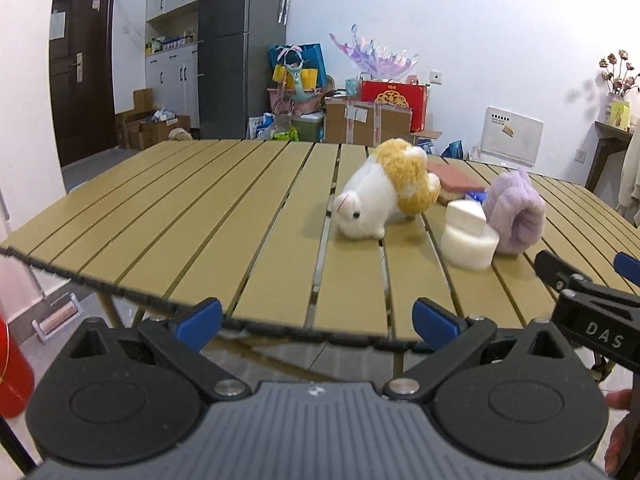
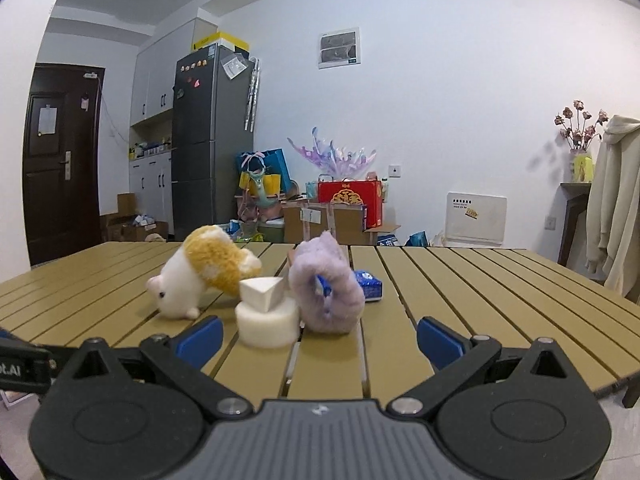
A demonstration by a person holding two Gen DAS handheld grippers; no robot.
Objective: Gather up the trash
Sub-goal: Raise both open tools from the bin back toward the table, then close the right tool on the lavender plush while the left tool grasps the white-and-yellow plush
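Note:
On the slatted tan table (image 1: pixel 200 216) (image 2: pixel 480 280) lie a white and orange plush animal (image 1: pixel 384 196) (image 2: pixel 200 276), a white foam round with a foam wedge on top (image 1: pixel 470 236) (image 2: pixel 267 312), a purple fuzzy roll (image 1: pixel 516 216) (image 2: pixel 328 288), a blue tissue pack (image 2: pixel 370 285) and a reddish sponge (image 1: pixel 452 178). My left gripper (image 1: pixel 318 322) hangs open at the table's near edge, short of the plush. My right gripper (image 2: pixel 320 338) is open just in front of the foam and the purple roll, and shows at the right of the left wrist view (image 1: pixel 588 272). Neither holds anything.
Behind the table stand cardboard boxes (image 1: pixel 366 120), a red gift box (image 1: pixel 394 98), bags and a grey fridge (image 1: pixel 240 48). A red container (image 1: pixel 12 376) sits low at the left. A coat (image 2: pixel 616 200) hangs at the right beside a dark side table (image 2: pixel 574 216).

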